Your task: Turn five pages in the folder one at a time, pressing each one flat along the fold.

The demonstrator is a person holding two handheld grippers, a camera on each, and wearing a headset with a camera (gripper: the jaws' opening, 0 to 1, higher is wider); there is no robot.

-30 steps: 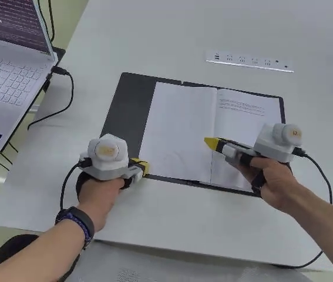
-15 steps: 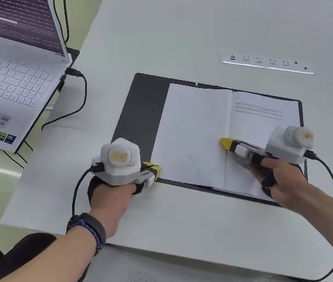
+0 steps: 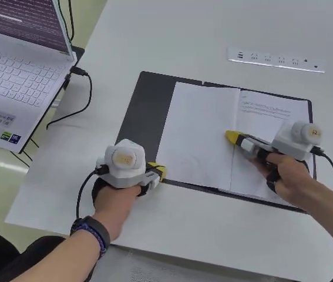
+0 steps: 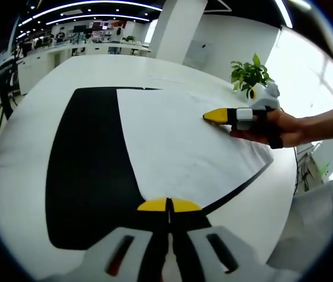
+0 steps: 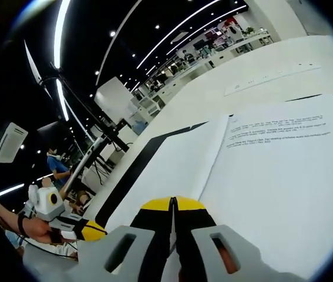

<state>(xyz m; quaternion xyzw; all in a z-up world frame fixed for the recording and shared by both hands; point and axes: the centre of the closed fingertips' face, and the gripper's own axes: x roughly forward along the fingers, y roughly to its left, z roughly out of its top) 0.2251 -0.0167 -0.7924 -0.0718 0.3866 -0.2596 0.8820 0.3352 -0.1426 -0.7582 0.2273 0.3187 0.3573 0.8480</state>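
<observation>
My right gripper [image 3: 232,137], yellow jaws pressed together, rests its tip at the fold of the open folder [image 3: 145,111]. My left gripper [image 3: 159,171], likewise closed, sits at the folder's near edge. The folder lies flat on a smooth white table [image 3: 172,35], its matte black cover under plain white pages. A laptop [image 3: 13,64] stands left of it and a power strip [image 3: 275,60] lies beyond it.

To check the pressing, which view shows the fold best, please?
The head view: the fold runs full length between the pages. The right gripper view shows its far part close up; the left gripper view is too oblique to tell.
</observation>
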